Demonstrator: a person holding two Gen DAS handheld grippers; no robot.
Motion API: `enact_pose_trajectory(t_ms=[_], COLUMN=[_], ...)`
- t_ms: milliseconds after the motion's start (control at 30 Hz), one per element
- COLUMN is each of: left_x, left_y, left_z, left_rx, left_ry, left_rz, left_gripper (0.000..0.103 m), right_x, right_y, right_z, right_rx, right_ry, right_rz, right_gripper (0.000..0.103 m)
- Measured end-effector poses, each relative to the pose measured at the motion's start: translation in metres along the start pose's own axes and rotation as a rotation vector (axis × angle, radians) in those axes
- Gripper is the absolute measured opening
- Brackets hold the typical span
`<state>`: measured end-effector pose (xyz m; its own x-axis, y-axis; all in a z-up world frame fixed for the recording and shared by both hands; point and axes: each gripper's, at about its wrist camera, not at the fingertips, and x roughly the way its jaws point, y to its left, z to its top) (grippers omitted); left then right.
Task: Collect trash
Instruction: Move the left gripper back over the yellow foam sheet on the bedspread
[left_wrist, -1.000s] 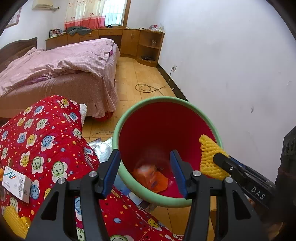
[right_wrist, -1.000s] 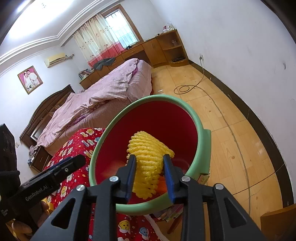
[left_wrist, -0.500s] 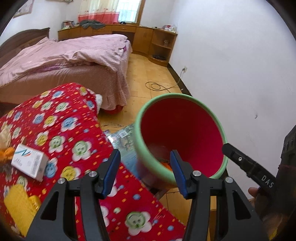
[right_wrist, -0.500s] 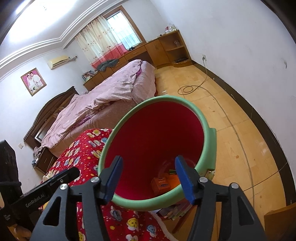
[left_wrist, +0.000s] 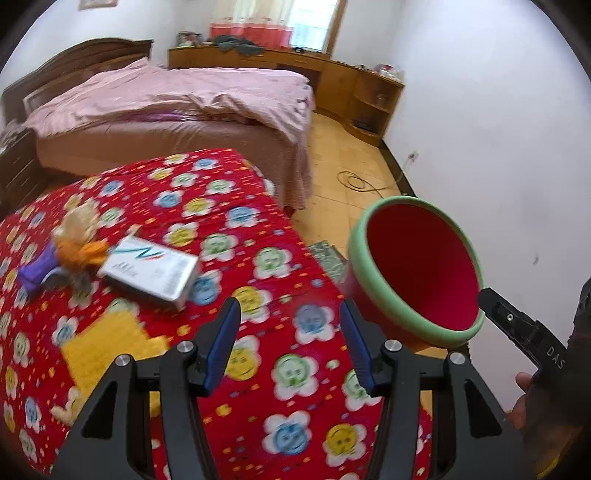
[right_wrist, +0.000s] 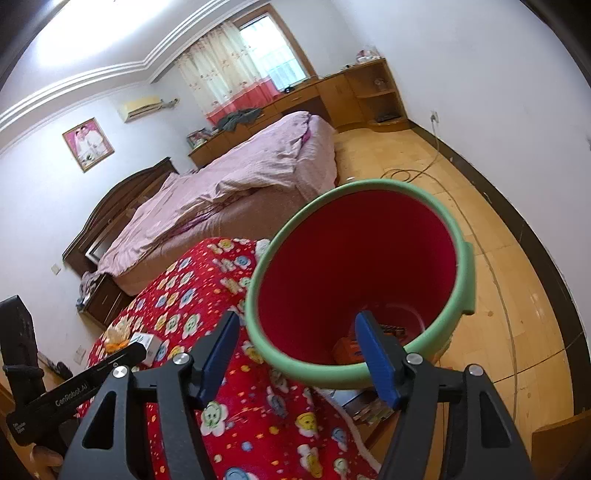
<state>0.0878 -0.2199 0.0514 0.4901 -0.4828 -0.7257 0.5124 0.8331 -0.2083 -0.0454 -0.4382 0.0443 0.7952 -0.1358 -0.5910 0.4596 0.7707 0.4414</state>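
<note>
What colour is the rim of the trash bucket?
Light green, around a red inside; the bucket's rim shows best in the right wrist view.

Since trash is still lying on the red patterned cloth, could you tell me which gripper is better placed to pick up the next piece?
Left. The left gripper faces the white cardboard box with nothing between its jaws; the right gripper, jaws opening and empty, points at the red green-rimmed bin.
</note>
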Motion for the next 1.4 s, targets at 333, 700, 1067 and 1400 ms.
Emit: enact_pose_trajectory(t_ms=[333, 700, 1067, 1400], left_x=[-0.020, -0.028, -0.016, -0.017], left_y=[0.049, 0.094, 0.113, 0.122], left_z=[-0.015, -0.037, -0.048, -0.049], left_rx=[-0.088, -0.148, -0.144, -0.141], left_ry=[-0.028, -0.012, -0.016, -0.038], left_rz=[0.119, 0.195, 0.223, 0.243], left_gripper=[0.056, 0.056, 0.056, 0.056], right_x=[0.008, 0.017, 0.029, 0.036], right_y=[0.033, 0.072, 0.089, 0.097], right_z=[-0.014, -0.032, -0.043, -0.050], right_rx=[-0.056, -0.128, -0.158, -0.171], right_ry=[0.048, 0.104, 0.152, 0.185], right_rz=[0.047, 0.092, 0.094, 0.099], right_gripper=[0.070, 0.071, 0.072, 0.072])
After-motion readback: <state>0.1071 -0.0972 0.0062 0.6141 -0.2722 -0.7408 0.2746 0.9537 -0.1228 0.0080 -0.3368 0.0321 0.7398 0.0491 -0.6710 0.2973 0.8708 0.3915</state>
